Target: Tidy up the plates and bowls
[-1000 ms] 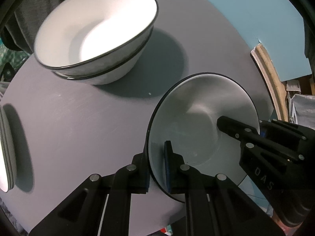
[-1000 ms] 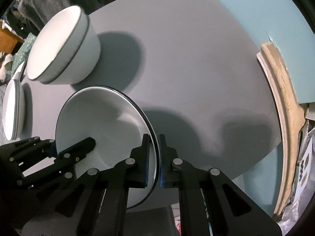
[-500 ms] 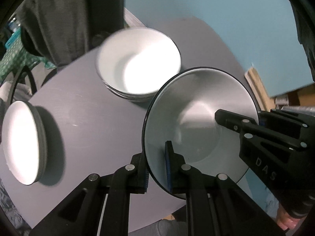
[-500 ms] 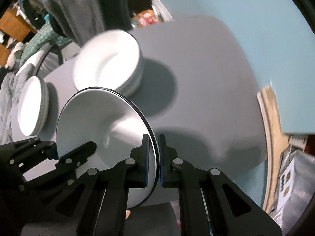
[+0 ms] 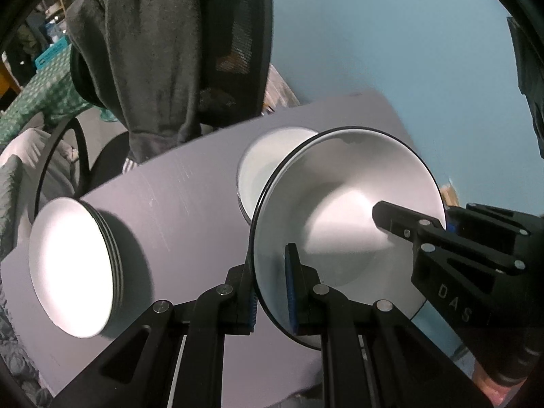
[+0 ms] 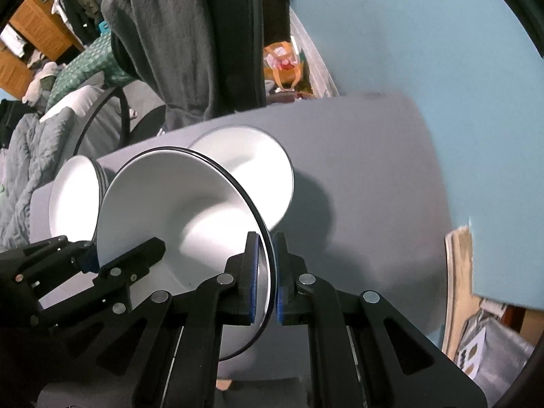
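Both grippers hold one white bowl with a black rim, lifted above the grey table. My left gripper is shut on its left rim; my right gripper is shut on its right rim, and the bowl fills the middle of the right wrist view. The right gripper also shows at the right of the left wrist view. A stack of white bowls stands behind the held bowl, also in the right wrist view. A stack of white plates lies at the table's left.
An office chair draped with a dark grey garment stands behind the table. A blue wall is at the right. A wooden board leans by the table's right edge. Bedding and clutter lie at the far left.
Both grippers have lifted the bowl well above the table and tilted up; the bowl stack and plate stack now look farther off and the chair has come into view.
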`<state>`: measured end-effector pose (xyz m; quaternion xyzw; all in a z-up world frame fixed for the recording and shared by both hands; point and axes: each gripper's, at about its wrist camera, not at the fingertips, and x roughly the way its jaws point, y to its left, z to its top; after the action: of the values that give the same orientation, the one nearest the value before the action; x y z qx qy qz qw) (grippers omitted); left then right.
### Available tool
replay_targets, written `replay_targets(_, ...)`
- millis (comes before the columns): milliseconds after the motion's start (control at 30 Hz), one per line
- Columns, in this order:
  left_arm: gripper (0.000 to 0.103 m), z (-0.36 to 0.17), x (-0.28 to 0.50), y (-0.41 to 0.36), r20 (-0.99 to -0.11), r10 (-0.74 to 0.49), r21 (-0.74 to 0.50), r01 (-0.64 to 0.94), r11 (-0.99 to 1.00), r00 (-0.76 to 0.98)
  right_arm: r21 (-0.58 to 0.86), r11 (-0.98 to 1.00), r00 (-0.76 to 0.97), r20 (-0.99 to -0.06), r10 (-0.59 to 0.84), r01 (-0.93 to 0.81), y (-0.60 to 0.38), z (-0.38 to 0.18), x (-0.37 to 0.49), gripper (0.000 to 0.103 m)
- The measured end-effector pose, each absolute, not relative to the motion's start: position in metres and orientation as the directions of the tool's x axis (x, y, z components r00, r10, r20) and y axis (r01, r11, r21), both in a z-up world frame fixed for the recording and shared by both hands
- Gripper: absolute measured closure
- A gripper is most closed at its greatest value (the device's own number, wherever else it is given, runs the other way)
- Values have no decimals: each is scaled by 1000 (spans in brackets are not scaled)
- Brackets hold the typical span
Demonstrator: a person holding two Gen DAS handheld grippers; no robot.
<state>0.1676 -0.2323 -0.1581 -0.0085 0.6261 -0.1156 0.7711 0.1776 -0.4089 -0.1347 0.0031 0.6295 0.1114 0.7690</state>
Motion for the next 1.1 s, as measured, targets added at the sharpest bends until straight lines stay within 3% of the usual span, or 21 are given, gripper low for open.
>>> replay_targets(700, 90, -195, 217, -239, -989, -55, -38, 124, 992, 136, 167, 975, 115, -976, 184, -145, -415, -167, 228, 96)
replay_targets(1100, 89, -205, 230, -241, -993, -52, -36, 150, 988, 109, 175, 973, 98, -977, 190, -149, -415, -166, 233, 95)
